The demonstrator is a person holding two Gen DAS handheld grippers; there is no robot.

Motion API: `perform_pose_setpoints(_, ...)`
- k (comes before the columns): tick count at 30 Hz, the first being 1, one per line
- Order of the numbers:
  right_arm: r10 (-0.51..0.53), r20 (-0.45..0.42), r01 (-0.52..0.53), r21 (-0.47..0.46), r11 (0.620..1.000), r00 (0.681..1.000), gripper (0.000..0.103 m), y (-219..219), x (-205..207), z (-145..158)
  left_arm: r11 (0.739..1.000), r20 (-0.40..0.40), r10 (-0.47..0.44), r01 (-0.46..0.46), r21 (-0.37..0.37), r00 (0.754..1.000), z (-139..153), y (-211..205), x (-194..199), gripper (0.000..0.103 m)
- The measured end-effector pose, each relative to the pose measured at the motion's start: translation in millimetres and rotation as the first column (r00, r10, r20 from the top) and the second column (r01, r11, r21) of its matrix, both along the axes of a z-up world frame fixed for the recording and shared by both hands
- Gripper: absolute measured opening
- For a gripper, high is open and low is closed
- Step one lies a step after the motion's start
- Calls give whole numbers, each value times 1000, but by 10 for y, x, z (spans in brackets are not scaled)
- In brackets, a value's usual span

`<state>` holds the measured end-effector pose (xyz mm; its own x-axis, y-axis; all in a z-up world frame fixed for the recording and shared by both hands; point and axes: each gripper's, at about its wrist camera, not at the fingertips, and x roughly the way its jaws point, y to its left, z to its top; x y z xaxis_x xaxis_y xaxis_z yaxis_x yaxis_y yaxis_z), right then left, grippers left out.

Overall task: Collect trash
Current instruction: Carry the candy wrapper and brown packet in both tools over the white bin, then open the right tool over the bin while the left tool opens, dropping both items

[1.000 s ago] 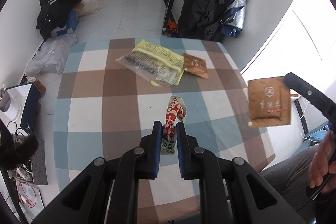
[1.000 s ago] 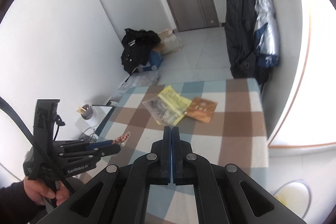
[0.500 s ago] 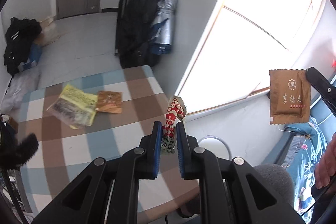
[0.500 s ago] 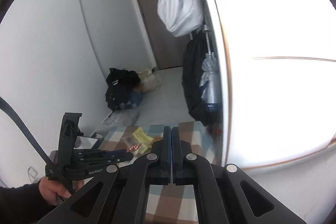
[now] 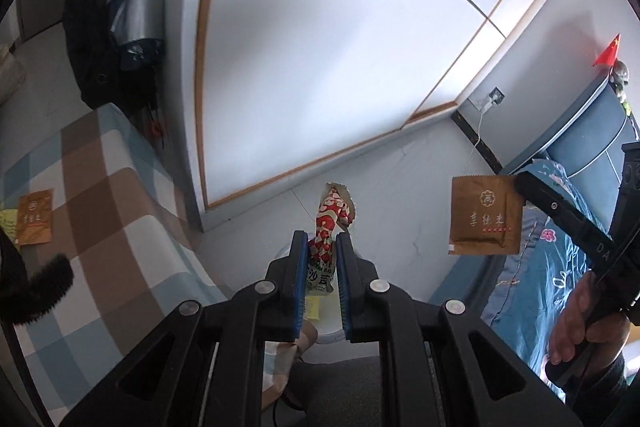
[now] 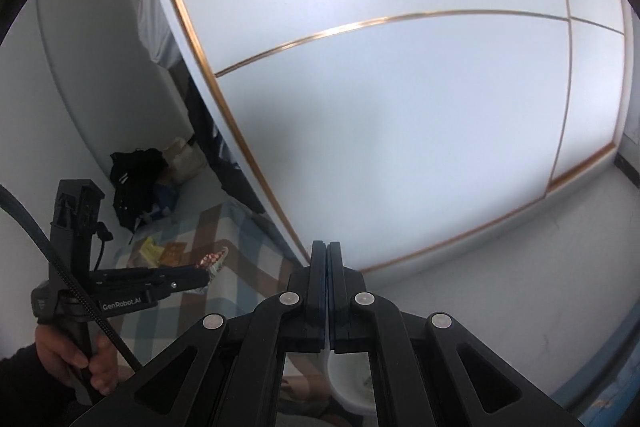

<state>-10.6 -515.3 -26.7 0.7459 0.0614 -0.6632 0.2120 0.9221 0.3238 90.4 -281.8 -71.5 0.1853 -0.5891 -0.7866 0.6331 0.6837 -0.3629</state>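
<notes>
Red-and-white snack wrapper (image 5: 329, 227) and brown sachet (image 5: 485, 214), both carried off the bench (image 5: 108, 211).
My left gripper (image 5: 322, 247) clamps the wrapper; my right gripper (image 5: 524, 187) pinches the sachet above the floor.

Soft, even daylight fills my two fisheye views, brightest on the pale wardrobe panels (image 5: 320, 39), whose gold trim (image 6: 360, 23) catches a thin glare. Straight lines bow hard toward the black, vignetted rims. The coats (image 5: 100, 39) in the corner sink into shadow. Edges look slightly smeared in my right-hand view; the near tongs stay sharp.
</notes>
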Motion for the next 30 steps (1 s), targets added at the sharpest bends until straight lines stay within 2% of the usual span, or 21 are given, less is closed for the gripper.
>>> perform_pose_setpoints(3,-22,-67,23,17,1000,998,0,-105,63,-344,999,-34,-28,29,30,999,-173,-185,5,10)
perform_pose_setpoints(11,-45,-241,68,88,994,969,0,-245,247,-1290,980,-89,-71,86,178,994,-657,-569,123,10)
perform_pose_setpoints(19,7,-363,51,150,987,932,1,-240,254,-2015,964,-198,-109,152,217,974,-966,-856,109,10)
perform_pose_setpoints(26,55,-413,51,241,969,909,3,-205,272,-2412,942,-228,-138,198,269,964,-1060,-1035,69,10)
perform_pose_setpoints(30,57,-432,63,259,964,900,4,-233,208,-2488,935,-260,-146,218,278,955,-1103,-1082,57,10)
